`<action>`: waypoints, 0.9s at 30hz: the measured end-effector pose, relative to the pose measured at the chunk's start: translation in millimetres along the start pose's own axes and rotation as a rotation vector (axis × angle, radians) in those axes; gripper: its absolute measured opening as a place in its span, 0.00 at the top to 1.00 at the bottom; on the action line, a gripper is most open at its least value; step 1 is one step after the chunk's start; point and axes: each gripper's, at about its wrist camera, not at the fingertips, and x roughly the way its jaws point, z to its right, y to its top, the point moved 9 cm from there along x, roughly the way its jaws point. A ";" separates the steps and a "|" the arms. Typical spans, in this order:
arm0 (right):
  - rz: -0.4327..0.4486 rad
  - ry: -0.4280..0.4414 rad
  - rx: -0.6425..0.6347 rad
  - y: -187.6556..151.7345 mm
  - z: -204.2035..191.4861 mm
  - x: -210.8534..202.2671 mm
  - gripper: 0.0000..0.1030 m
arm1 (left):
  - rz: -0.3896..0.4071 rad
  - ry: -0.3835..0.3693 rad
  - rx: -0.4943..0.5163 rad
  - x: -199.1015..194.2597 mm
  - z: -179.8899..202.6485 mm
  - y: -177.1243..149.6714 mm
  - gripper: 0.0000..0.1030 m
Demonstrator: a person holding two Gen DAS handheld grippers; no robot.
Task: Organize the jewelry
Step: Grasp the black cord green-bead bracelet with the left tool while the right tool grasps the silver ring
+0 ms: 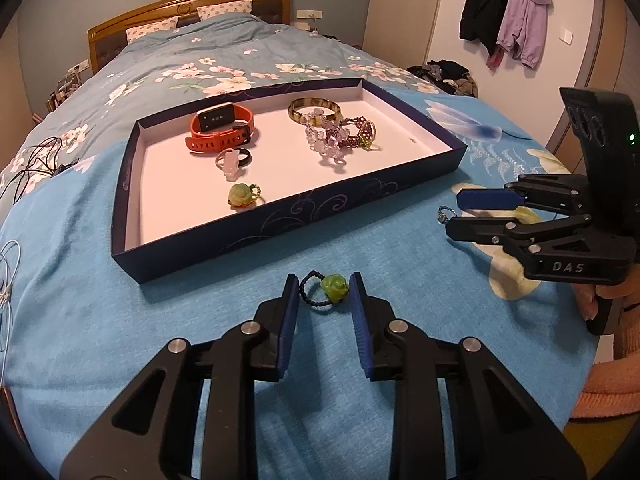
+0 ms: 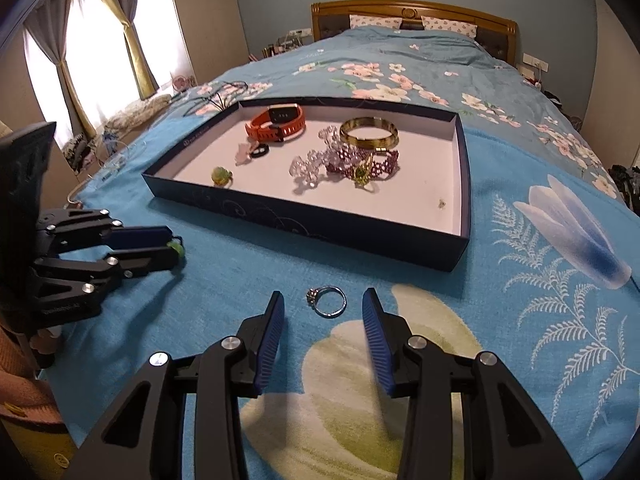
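Green rose-bead ring (image 1: pixel 325 289), black beaded band

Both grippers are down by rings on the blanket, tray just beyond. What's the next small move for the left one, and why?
Probably lift the left gripper straight up a little. Its pads seem to pinch the green bead ring at the bead, with the ring on the blanket in front of the tray. A small lift would prove the grip before carrying it over the wall to the other green ring.
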 end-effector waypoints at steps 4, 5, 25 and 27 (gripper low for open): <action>-0.006 -0.017 -0.010 0.5 -0.6 2.6 0.68 | 0.005 -0.004 -0.011 -1.5 -2.5 -0.4 0.75; -0.007 -0.022 -0.013 0.5 -0.7 2.9 0.71 | 0.008 -0.003 -0.013 -1.9 -3.0 0.0 0.75; 0.009 -0.013 0.000 6.8 -5.3 3.2 0.73 | 0.017 -0.010 -0.024 -5.3 -5.4 0.4 0.75; 0.006 -0.024 -0.016 9.6 -7.1 6.6 0.72 | 0.017 -0.010 -0.026 -5.4 -5.9 0.2 0.75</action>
